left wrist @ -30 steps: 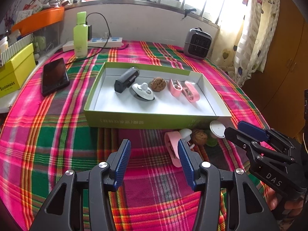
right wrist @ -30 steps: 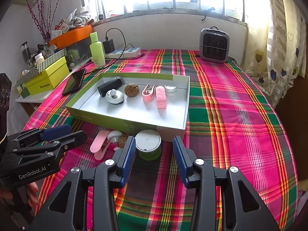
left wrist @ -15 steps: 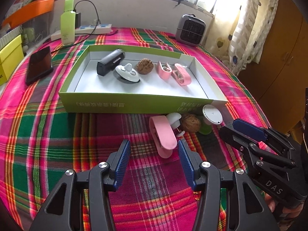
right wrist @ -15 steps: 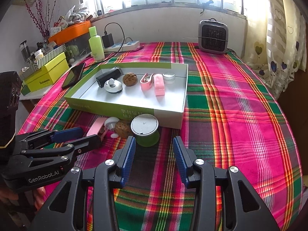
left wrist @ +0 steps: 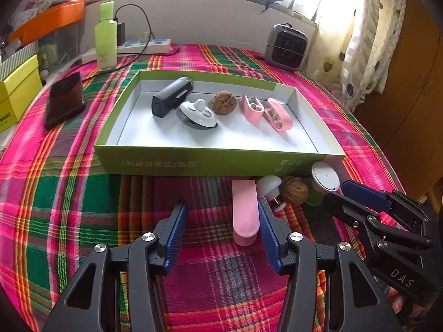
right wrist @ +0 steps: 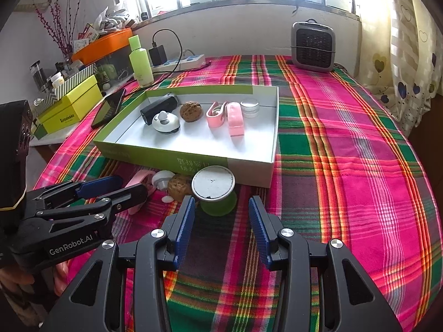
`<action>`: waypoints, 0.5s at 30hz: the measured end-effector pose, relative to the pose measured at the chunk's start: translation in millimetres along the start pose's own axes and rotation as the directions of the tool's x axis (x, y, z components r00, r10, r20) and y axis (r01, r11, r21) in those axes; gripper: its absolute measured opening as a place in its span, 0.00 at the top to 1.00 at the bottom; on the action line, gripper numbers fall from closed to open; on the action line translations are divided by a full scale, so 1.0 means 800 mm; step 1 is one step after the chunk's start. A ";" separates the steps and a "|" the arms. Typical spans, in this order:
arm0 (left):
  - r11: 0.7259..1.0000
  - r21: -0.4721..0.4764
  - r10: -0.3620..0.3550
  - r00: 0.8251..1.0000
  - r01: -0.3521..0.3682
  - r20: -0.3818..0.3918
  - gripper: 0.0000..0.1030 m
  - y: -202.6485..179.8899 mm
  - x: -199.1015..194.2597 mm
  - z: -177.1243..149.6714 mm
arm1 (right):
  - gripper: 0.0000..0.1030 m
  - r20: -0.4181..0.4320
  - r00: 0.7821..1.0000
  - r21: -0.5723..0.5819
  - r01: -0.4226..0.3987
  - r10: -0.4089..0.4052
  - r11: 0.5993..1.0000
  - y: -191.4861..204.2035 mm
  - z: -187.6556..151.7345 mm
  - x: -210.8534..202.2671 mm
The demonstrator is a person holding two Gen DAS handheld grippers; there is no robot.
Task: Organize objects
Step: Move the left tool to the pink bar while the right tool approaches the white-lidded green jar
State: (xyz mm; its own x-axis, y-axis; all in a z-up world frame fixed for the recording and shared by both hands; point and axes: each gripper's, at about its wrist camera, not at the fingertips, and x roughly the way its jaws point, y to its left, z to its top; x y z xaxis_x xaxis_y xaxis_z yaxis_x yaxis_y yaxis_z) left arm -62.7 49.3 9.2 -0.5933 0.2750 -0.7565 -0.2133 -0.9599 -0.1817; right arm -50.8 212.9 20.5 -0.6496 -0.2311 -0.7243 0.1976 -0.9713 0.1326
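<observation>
A green box tray (left wrist: 193, 163) holds a black cylinder (left wrist: 171, 98), a white knob (left wrist: 198, 113), a walnut (left wrist: 224, 102) and two pink clips (left wrist: 252, 108). In front of it on the cloth lie a pink clip (left wrist: 245, 213), a white knob (left wrist: 268, 188), a walnut (left wrist: 295, 192) and a green jar with a white lid (right wrist: 214, 191). My left gripper (left wrist: 221, 231) is open, the pink clip lying between its fingers beside the right one. My right gripper (right wrist: 221, 227) is open just short of the green jar.
A black phone (left wrist: 65, 99), a green bottle (left wrist: 105, 44) and a power strip (left wrist: 144, 47) lie left and behind the tray. A small grey heater (right wrist: 313, 45) stands at the back right. Yellow boxes (right wrist: 70, 105) sit at the left edge.
My left gripper has moved forward and right so the pink clip now lies between its fingers. My right gripper has moved closer to the green jar.
</observation>
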 end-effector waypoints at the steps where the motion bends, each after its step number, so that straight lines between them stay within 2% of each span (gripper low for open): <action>1: 1.000 -0.003 0.002 1.000 -0.002 0.001 0.52 0.002 0.000 0.000 | 0.59 0.000 1.000 -0.001 -0.002 0.002 1.000 0.000 0.001 0.001; 15: 1.000 -0.023 0.015 1.000 -0.015 0.009 0.52 0.017 -0.001 0.003 | 0.59 0.003 1.000 -0.006 0.019 -0.019 1.000 0.005 0.015 0.017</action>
State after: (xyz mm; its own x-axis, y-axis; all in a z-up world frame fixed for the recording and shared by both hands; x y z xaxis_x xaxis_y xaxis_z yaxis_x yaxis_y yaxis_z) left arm -67.0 35.8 9.2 -0.6033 0.2607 -0.7537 -0.1867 -0.9650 -0.1844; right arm -67.6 205.4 19.4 -0.6553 -0.2131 -0.7247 0.1897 -0.9751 0.1152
